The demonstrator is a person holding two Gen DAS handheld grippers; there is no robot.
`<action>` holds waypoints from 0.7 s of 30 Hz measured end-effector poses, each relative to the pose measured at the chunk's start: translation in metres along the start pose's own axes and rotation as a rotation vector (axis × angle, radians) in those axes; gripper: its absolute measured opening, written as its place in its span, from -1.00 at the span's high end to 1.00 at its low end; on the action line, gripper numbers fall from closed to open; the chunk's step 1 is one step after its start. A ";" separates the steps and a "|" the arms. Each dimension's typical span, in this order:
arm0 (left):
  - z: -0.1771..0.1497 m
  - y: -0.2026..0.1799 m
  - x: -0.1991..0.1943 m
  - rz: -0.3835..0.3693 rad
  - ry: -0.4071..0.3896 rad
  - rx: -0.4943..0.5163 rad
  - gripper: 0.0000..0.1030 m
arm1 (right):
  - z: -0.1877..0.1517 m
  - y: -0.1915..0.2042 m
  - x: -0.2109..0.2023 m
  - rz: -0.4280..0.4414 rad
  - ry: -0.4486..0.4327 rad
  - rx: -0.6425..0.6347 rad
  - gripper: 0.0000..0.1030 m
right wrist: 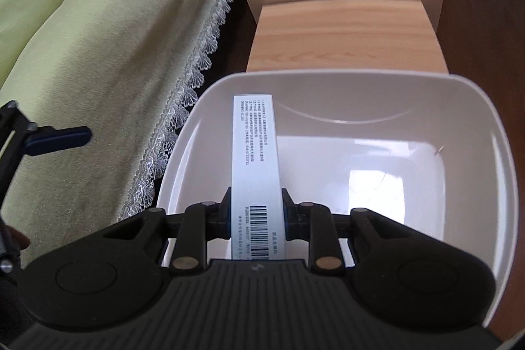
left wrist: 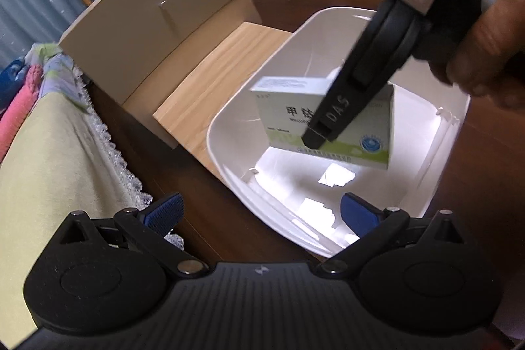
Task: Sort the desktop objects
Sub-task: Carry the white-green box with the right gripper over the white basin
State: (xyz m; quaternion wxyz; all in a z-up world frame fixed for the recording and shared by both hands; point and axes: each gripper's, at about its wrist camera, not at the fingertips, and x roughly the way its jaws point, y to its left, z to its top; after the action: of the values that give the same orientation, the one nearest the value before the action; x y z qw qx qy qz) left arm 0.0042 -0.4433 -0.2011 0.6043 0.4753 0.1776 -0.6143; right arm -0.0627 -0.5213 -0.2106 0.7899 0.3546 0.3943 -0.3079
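Dark wooden tabletop (left wrist: 203, 218) is carrying a white bin (right wrist: 475, 127), and the right gripper (right wrist: 256, 218) is gripping a medicine box (left wrist: 361, 136) above it. The left gripper (left wrist: 259, 212) is hanging released. The carton looks light, stiff, crushable; flat sides suit holding.

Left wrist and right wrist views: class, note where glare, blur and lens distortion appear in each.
Left wrist view: window glare on the floor of the glossy white plastic bin, and motion blur softens the white-and-green cardboard medicine box and the hand. Right wrist view: similar glare in the bin; the barcode is sharp; fisheye bends the bin rim and darkens the corners.
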 end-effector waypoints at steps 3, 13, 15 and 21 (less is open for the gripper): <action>-0.004 0.005 -0.001 0.005 0.006 -0.042 -0.99 | -0.001 -0.002 0.013 0.002 0.027 0.038 0.57; -0.003 -0.002 0.001 -0.020 0.029 0.002 -0.99 | 0.000 -0.007 0.054 -0.002 0.099 0.138 0.57; -0.004 0.000 0.000 -0.021 0.025 -0.009 -0.99 | 0.000 -0.006 0.060 0.005 0.110 0.151 0.57; -0.007 0.000 0.002 -0.026 0.032 -0.008 -0.99 | -0.001 -0.004 0.070 0.012 0.125 0.171 0.57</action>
State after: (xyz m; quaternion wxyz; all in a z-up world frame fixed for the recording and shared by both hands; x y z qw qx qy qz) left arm 0.0067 -0.4391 -0.2057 0.5953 0.4804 0.1957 -0.6136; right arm -0.0316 -0.5371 -0.2715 0.7325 0.4415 0.4130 -0.3130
